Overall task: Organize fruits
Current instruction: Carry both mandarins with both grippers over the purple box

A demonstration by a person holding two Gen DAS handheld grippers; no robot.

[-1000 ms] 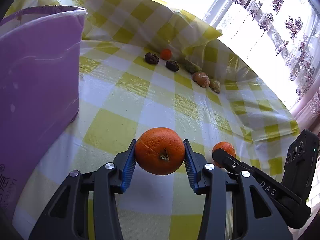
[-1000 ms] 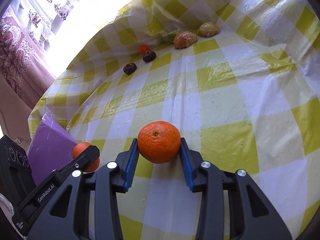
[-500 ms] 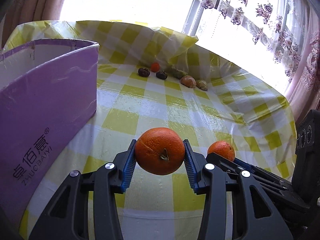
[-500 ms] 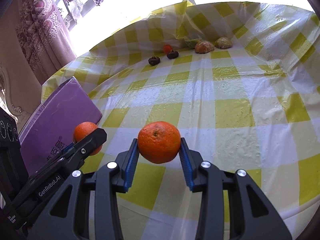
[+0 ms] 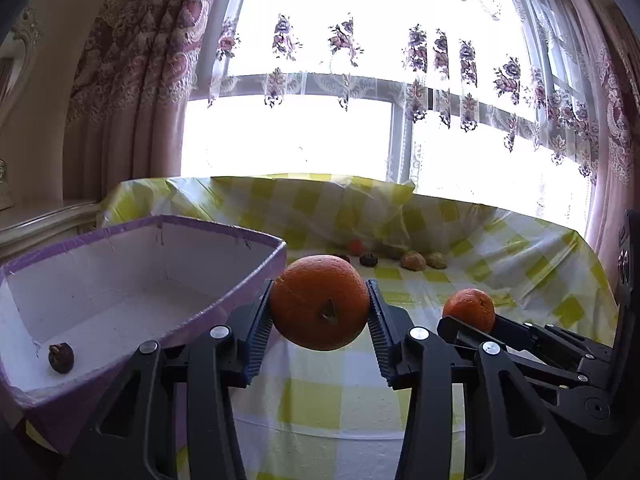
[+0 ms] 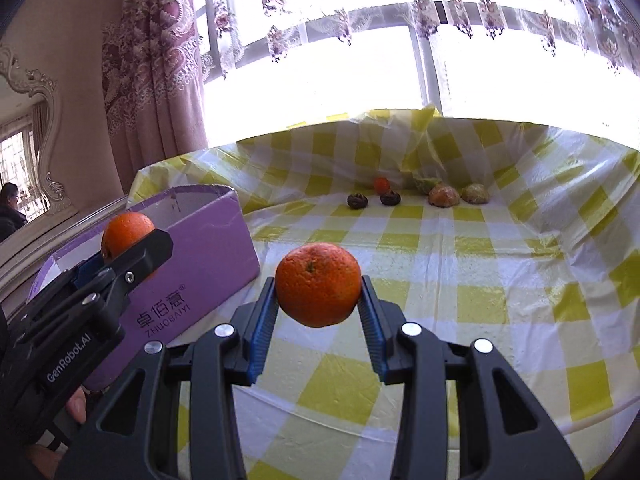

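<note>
The small fruits in the far row (image 6: 416, 194) on the yellow-checked counter (image 6: 480, 264) are too small to identify. The purple cardboard box (image 5: 132, 280) is cut off at the left edge, and the large orange (image 5: 320, 302) hides one dark fruit.

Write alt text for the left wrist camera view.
The left gripper clamps a round orange beside an open purple cardboard box holding one small dark fruit. More fruit lies across the yellow checked tablecloth.

"ZHUOBAIYI" on purple box (image 6: 192, 280); "GenRobot.AI" on left gripper (image 6: 128, 236)
</note>
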